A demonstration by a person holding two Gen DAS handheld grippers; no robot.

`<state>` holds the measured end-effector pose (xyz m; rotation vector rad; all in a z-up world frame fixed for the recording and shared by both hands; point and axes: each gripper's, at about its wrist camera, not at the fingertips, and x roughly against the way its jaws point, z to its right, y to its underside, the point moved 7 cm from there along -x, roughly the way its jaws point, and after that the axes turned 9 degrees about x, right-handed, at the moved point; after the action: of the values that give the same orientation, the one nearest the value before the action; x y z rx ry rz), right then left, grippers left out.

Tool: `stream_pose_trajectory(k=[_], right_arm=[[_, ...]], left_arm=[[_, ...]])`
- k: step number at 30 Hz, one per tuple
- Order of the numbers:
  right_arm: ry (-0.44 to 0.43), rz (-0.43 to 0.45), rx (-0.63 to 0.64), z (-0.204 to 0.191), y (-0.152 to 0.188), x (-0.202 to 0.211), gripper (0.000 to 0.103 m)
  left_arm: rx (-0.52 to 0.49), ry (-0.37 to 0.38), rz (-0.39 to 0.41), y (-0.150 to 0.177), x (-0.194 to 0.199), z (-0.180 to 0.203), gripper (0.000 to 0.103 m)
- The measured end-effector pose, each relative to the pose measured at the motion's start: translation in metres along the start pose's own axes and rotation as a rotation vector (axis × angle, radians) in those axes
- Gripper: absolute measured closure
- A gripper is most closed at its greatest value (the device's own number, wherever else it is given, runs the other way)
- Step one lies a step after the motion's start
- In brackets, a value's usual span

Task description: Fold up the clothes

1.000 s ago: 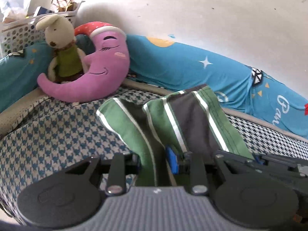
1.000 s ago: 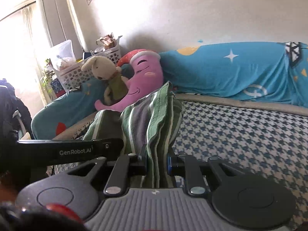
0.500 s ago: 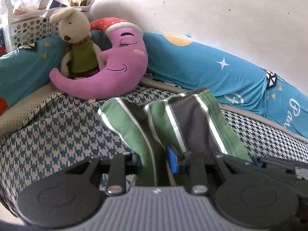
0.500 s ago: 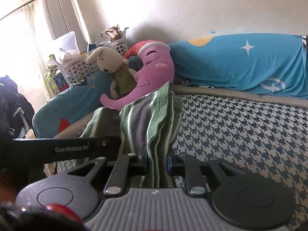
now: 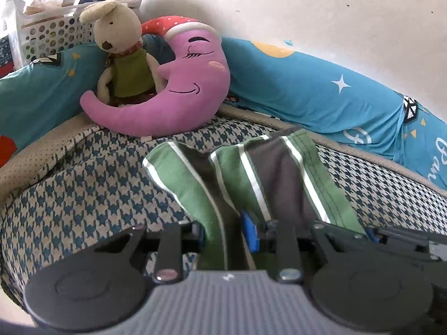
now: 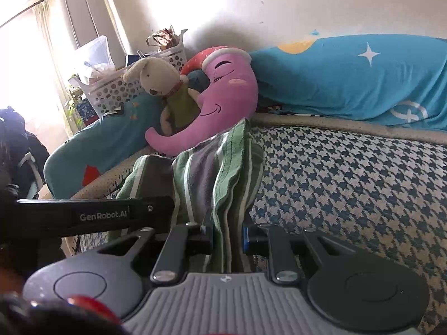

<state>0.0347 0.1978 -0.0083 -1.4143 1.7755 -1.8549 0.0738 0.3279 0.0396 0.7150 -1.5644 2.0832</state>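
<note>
Both the left gripper [image 5: 223, 234] and right gripper [image 6: 227, 236] had jaws clamped on the striped garment [image 5: 268, 173], probably carrying an edge across the sofa cushion [image 6: 349, 184] to fold it.

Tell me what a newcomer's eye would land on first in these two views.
The green striped garment, bunched in the foreground and clamped by both the left hand-held gripper and the right hand-held gripper. Behind it, at the wall end of the houndstooth bed, a pink moon pillow cradles a plush rabbit.
</note>
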Motion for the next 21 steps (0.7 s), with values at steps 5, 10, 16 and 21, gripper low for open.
stream_pose_trajectory(k=[5,10,16,21], right_arm=[[0.016,-0.014,-0.001,0.002,0.004,-0.011,0.084],[0.052,-0.034,-0.017,0.011,0.010,-0.021,0.084],[0.091,-0.074,-0.036,0.022,0.018,-0.028,0.079],[0.163,-0.029,-0.060,0.034,0.011,-0.013,0.055]], left_arm=[[-0.002,-0.017,-0.007,0.001,-0.008,-0.004,0.078],[0.003,-0.030,-0.016,0.002,-0.017,-0.005,0.078],[0.043,-0.081,-0.046,0.006,-0.030,-0.017,0.058],[0.131,-0.093,0.006,-0.006,-0.023,-0.035,0.020]])
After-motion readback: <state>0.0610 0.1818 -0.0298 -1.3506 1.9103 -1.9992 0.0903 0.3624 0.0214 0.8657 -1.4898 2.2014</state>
